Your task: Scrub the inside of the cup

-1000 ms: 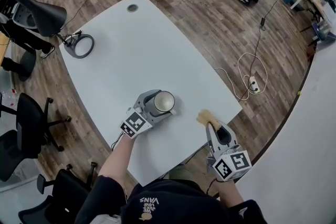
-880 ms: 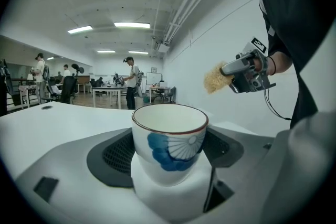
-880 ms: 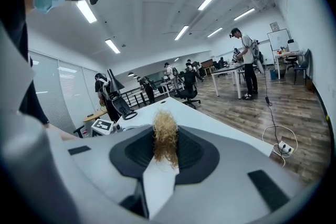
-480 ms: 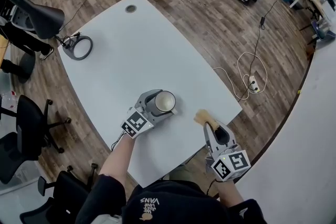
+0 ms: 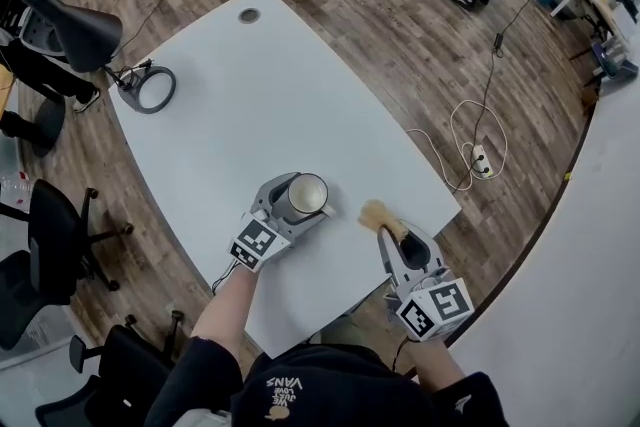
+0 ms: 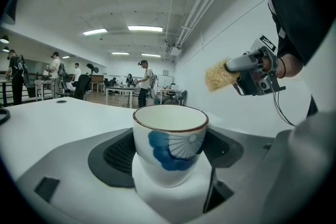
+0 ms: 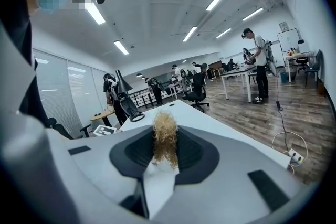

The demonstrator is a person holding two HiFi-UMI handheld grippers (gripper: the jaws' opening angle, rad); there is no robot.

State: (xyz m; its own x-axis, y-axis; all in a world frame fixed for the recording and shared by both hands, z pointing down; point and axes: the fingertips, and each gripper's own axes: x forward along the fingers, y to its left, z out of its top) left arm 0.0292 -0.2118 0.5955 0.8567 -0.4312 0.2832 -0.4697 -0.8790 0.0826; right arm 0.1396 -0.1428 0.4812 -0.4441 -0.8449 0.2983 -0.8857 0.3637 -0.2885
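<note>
1. Cup (image 5: 309, 195): white, with a blue fan-like pattern and a dark red rim. It stands upright with its mouth open, over the near part of the white table (image 5: 260, 105). I cannot tell whether its base rests on the tabletop.
2. My left gripper (image 5: 290, 201) has its two pads closed against the cup's sides and holds it steady.
3. My right gripper (image 5: 393, 231) is closed on a straw-coloured scrubber (image 5: 373, 212). The bristly tuft sticks out past the jaw tips.
4. What has just changed: over the last second my right gripper has moved left, towards the cup, carrying the scrubber with it. The cup and my left gripper have barely shifted.
5. The tuft is now near the cup's right side but apart from it. In the left gripper view it sits higher than the rim.
6. What this means: I judge that scrubbing has not begun and this is the approach. The tuft has yet to come over the mouth and go down inside.
7. Writing: the word VANS (image 5: 283, 383) reads upside down on my dark shirt at the bottom of the head view. The smaller line beside it is too small to read.
8. The cube on each gripper (image 5: 253, 242) carries a black-and-white square pattern, not words. I see no writing on the cup.
</note>
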